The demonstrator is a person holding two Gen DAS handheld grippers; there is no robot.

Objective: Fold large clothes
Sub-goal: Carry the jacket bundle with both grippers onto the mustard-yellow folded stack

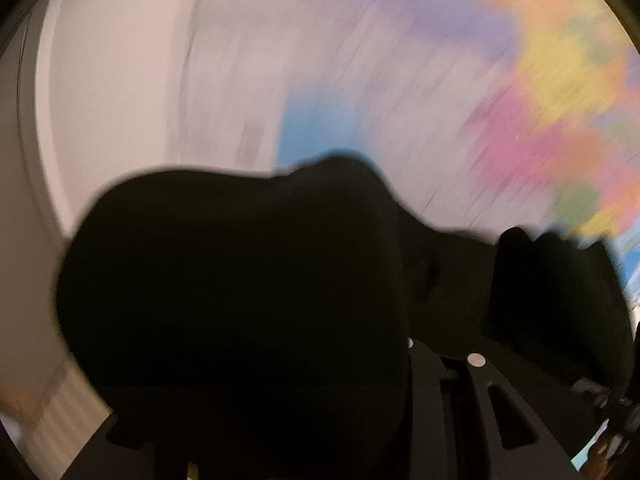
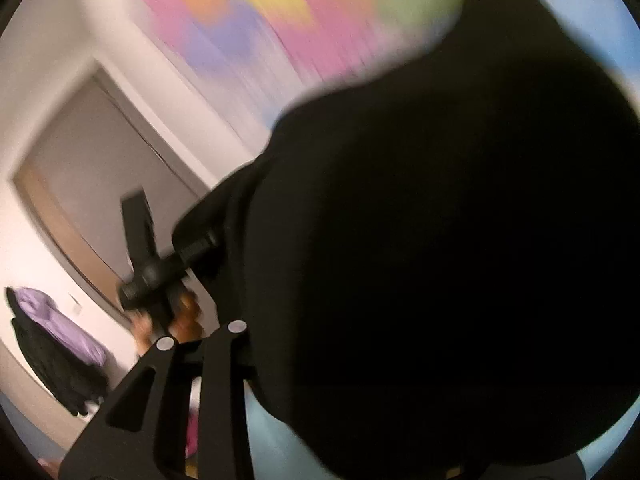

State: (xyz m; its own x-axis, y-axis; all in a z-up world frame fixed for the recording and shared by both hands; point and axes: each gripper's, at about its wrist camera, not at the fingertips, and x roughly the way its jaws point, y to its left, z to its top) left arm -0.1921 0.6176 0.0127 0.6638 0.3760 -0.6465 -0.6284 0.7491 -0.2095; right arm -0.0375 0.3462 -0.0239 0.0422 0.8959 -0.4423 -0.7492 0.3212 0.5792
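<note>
No readable writing. Black bulky fabric garment [image 1: 240, 300] covers left tool [image 1: 460, 312] and right tool [image 2: 280, 280]; grip state can't tell.

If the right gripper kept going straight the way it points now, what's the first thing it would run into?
Most likely the black garment itself: it bunches right over the right gripper and fills the view ahead. Past it is the pastel rainbow wall, though blur makes depth uncertain.

Left gripper [image 1: 320, 264], right gripper [image 2: 320, 248] (jaws hidden)
</note>
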